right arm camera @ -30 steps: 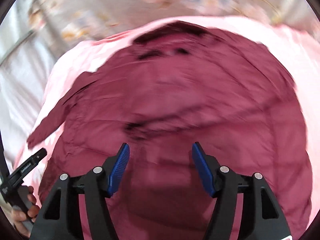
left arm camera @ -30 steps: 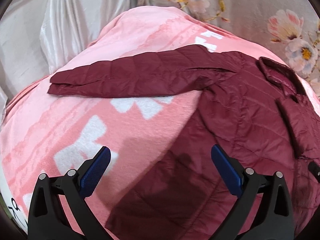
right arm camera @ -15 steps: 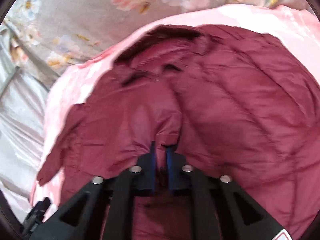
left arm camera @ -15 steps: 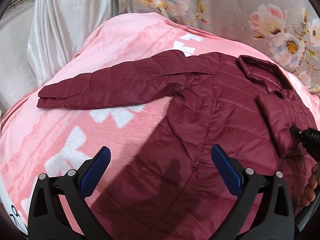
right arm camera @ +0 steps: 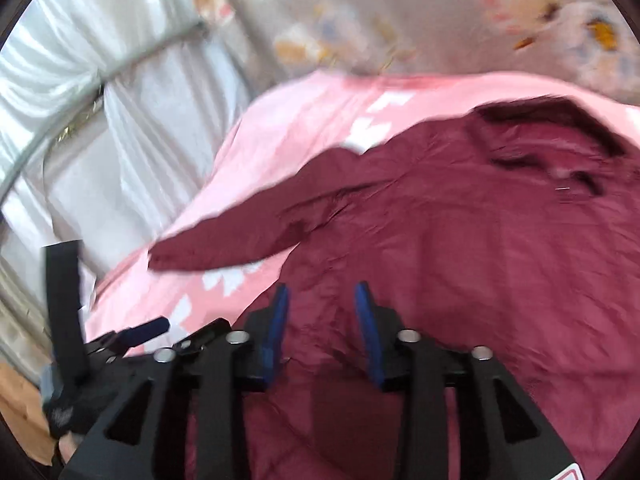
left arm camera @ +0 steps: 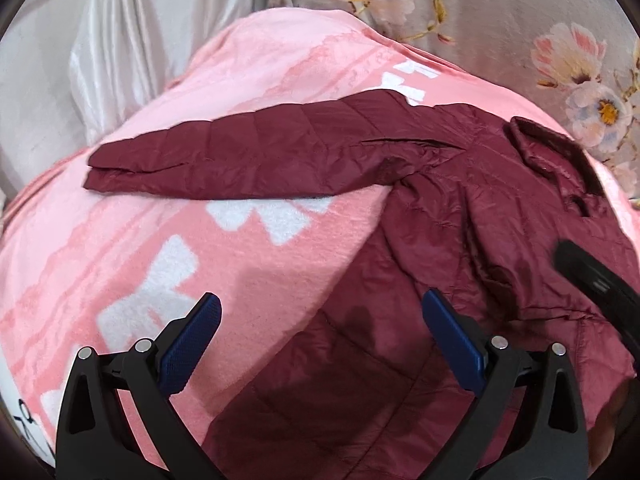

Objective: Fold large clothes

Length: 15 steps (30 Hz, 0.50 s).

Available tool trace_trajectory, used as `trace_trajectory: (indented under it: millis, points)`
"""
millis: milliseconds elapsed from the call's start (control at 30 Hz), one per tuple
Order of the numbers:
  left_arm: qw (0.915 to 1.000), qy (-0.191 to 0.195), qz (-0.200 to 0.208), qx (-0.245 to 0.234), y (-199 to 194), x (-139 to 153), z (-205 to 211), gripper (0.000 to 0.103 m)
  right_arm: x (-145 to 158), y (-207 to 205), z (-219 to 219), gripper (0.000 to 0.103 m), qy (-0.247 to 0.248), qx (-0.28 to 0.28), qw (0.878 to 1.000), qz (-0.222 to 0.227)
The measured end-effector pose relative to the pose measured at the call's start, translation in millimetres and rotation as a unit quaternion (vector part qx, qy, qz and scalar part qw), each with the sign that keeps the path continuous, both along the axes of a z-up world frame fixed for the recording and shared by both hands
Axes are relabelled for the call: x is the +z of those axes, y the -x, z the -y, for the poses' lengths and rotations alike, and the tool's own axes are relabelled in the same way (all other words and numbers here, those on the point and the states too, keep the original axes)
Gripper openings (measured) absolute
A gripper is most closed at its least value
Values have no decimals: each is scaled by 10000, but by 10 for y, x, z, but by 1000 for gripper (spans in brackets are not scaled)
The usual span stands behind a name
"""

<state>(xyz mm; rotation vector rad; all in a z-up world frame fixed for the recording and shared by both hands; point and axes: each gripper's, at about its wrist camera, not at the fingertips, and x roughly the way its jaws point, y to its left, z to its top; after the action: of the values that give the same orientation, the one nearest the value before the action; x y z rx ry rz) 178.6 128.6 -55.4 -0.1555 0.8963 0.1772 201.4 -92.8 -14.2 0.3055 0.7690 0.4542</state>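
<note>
A maroon quilted jacket (left arm camera: pixel 460 240) lies on a pink blanket (left arm camera: pixel 160 220), its left sleeve (left arm camera: pixel 240 152) stretched flat to the left and its collar (left arm camera: pixel 552 148) at the far right. My left gripper (left arm camera: pixel 320 328) is open and empty, above the jacket's left hem edge. My right gripper (right arm camera: pixel 322 320) is partly open over the jacket body (right arm camera: pixel 480 260), with no cloth between its pads; it also shows as a black shape at the right edge of the left wrist view (left arm camera: pixel 600 292). The left gripper shows at the lower left of the right wrist view (right arm camera: pixel 132 336).
The pink blanket with white letters covers a bed. White satin curtain (left arm camera: pixel 120 40) hangs at the left, a floral sheet (left arm camera: pixel 520 32) lies behind. A metal rail (right arm camera: pixel 100 80) crosses the curtain in the right wrist view.
My right gripper was shut on a fold of the jacket half a second ago; now it has let go, opened partway and swung left. My left gripper stayed open with a slight shift.
</note>
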Motion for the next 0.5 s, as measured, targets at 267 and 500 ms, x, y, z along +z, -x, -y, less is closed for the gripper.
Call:
trace_trajectory:
  millis: [267, 500]
  points:
    - [9872, 1195, -551, -897, -497, -182, 576, 98, -226, 495, 1577, 40, -213, -2161, 9749, -497]
    - [9845, 1385, -723, -793, -738, -326, 851, 74, -628, 585, 2733, 42, -827, -3410, 9312, -990]
